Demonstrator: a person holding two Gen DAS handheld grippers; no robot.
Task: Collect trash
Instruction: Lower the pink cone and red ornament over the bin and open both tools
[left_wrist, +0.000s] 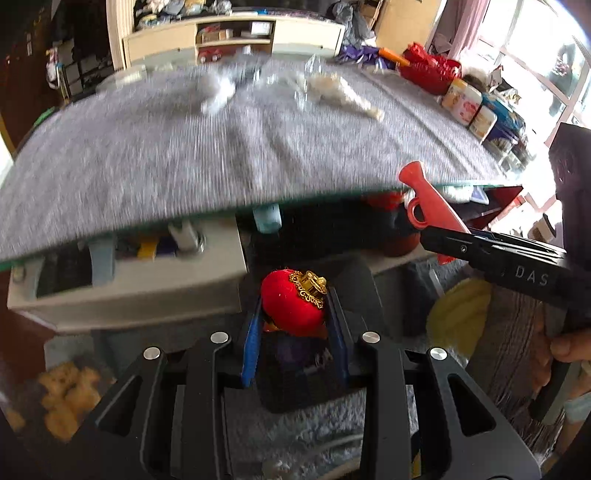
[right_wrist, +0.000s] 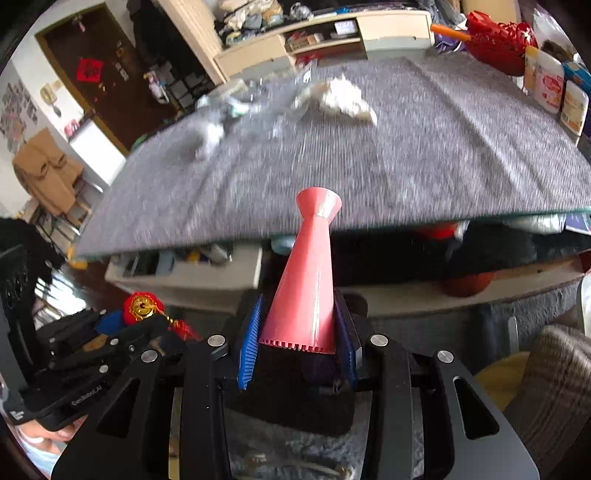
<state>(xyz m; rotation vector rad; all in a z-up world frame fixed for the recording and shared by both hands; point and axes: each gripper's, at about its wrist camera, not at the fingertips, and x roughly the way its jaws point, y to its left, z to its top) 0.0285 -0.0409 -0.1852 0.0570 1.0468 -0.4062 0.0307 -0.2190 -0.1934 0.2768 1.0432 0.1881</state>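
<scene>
Left gripper (left_wrist: 295, 314), lower centre of its view, is clamped on a red ornament (left_wrist: 293, 308) with a gold cap. Right gripper (right_wrist: 301, 332), lower centre of its own view, is clamped on the wide base of a pink cone-shaped vase (right_wrist: 306, 277), long axis pointing up-frame at the table. Both already loaded. Trash lies beyond, far across the grey table (right_wrist: 406, 166): crumpled white paper (right_wrist: 347, 98) upper centre, blurred clear wrappers (right_wrist: 218, 125) upper left. Neither hand clearly nearer, probably must unload first.

Fuzzy red ornament (left_wrist: 293, 308), glossy pink plastic vase (right_wrist: 304, 295)
</scene>
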